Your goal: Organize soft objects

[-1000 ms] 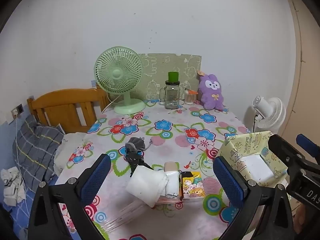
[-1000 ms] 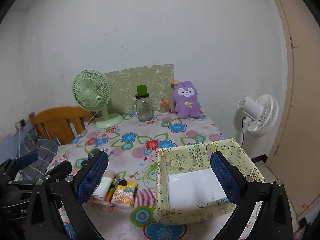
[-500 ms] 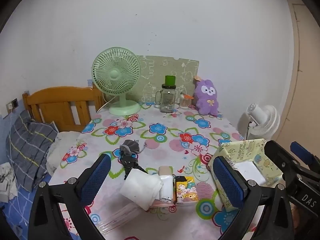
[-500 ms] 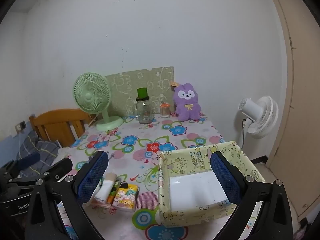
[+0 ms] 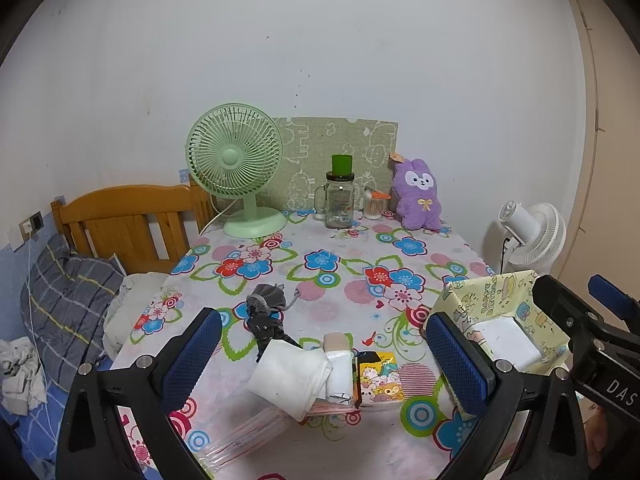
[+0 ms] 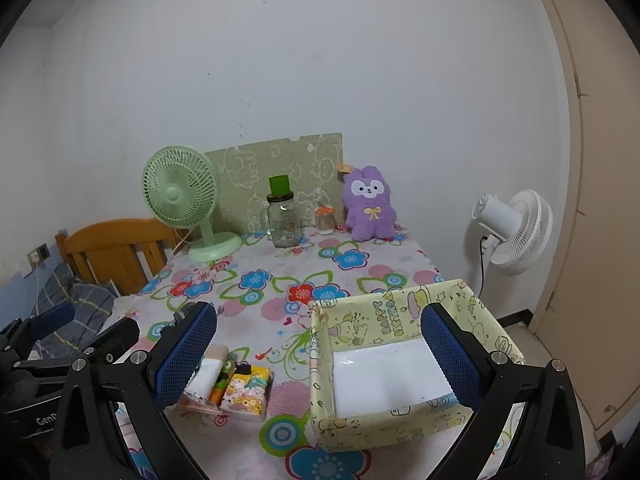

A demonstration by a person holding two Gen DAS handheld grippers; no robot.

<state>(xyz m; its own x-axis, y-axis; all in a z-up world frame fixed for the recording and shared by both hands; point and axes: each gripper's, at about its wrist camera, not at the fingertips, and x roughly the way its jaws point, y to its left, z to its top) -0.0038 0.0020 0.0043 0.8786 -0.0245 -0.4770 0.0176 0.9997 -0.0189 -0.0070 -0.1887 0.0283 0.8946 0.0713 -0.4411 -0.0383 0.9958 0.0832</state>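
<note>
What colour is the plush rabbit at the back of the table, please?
Purple, with a white face; the plush rabbit shows best in the right wrist view.

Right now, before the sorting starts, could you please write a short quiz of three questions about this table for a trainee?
1. True or false: the yellow box already holds the folded white cloth.
2. Which item stands nearest the purple plush rabbit? A) the green fan B) the small orange-lidded jar C) the dark grey socks
3. Fill in: both the left claw and the right claw are ____ and hold nothing.

Key: 1 false, the cloth lies on the tablecloth beside the cartoon tissue pack; 2 B; 3 open.
</note>
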